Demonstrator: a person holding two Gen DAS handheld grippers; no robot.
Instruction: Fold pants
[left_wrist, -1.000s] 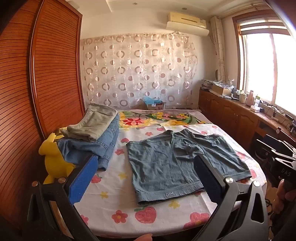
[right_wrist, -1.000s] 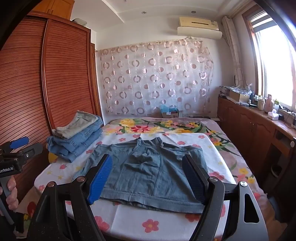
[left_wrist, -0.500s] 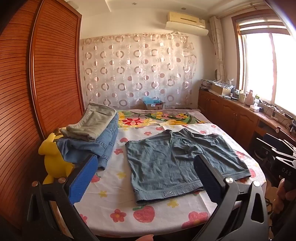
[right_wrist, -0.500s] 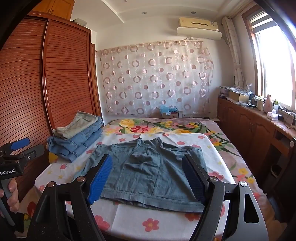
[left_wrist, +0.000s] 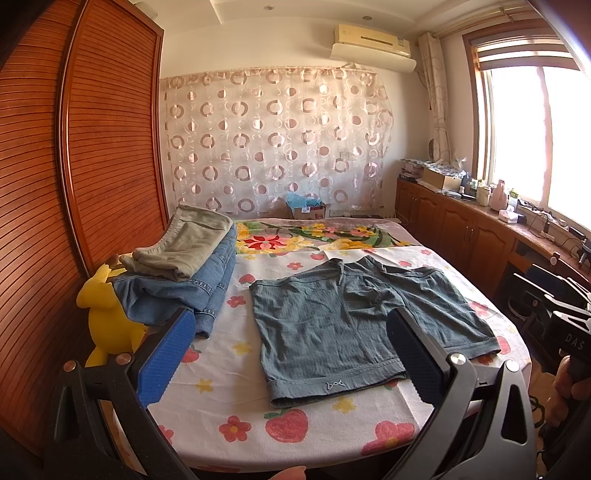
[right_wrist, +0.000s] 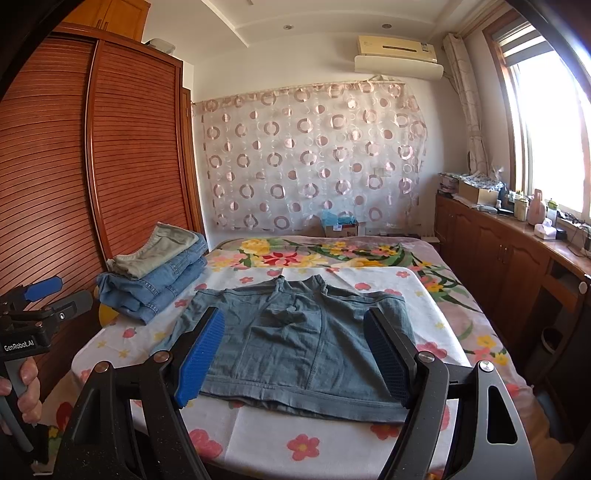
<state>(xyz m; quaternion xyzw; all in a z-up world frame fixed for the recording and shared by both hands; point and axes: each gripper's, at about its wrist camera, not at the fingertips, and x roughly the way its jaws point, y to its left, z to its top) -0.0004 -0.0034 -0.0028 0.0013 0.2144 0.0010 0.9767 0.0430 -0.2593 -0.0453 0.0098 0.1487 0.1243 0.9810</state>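
At the bed's left edge sits a stack of folded clothes (left_wrist: 181, 273) beside a yellow toy (left_wrist: 105, 321), and to its right the grey-blue pants (left_wrist: 354, 325) lie flat and unfolded on the flowered sheet (left_wrist: 221, 373). We judge folding not yet begun (both tools hang short of the cloth): our left tongs (left_wrist: 291, 362) and right tongs (right_wrist: 295, 354) are spread wide, holding nothing. Next, we should lower onto one leg's edge, pinch, and carry it across the other.
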